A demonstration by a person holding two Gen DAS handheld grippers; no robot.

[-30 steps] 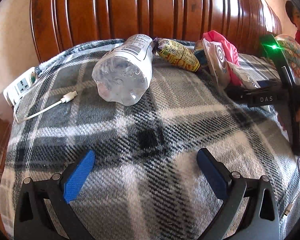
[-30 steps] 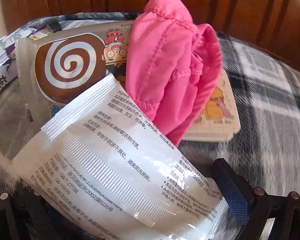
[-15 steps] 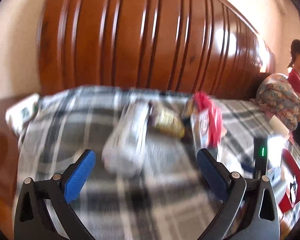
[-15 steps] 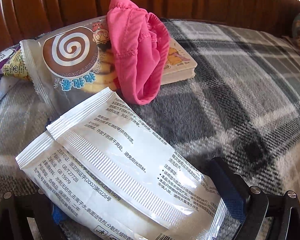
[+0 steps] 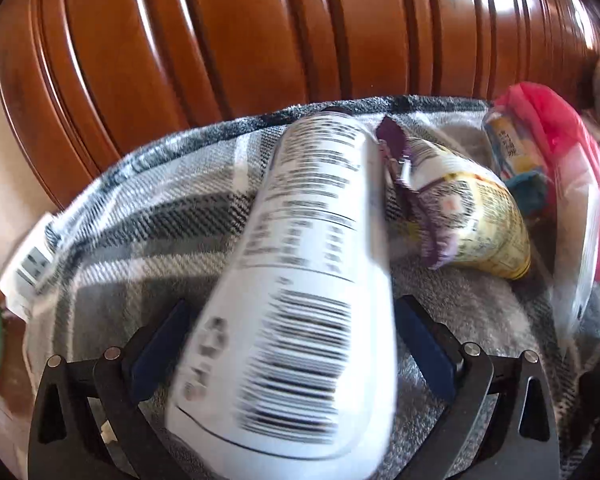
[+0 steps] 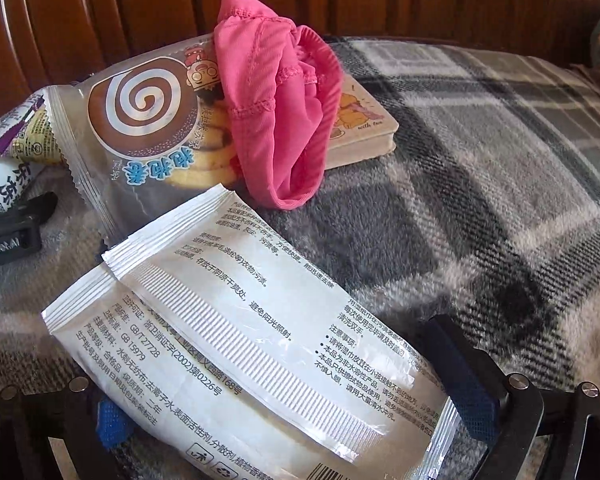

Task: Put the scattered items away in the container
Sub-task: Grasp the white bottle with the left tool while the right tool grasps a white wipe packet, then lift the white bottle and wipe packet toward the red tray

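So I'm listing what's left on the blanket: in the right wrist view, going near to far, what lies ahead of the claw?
White wipes packet → swirl-cake snack bag → pink cloth → wooden headboard.

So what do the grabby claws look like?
Both look alike. The left gripper and right gripper have black plastic frames with triangle cut-outs and small silver bolts. Their fingertips wear dark blue pads, brighter blue on one right-hand pad.
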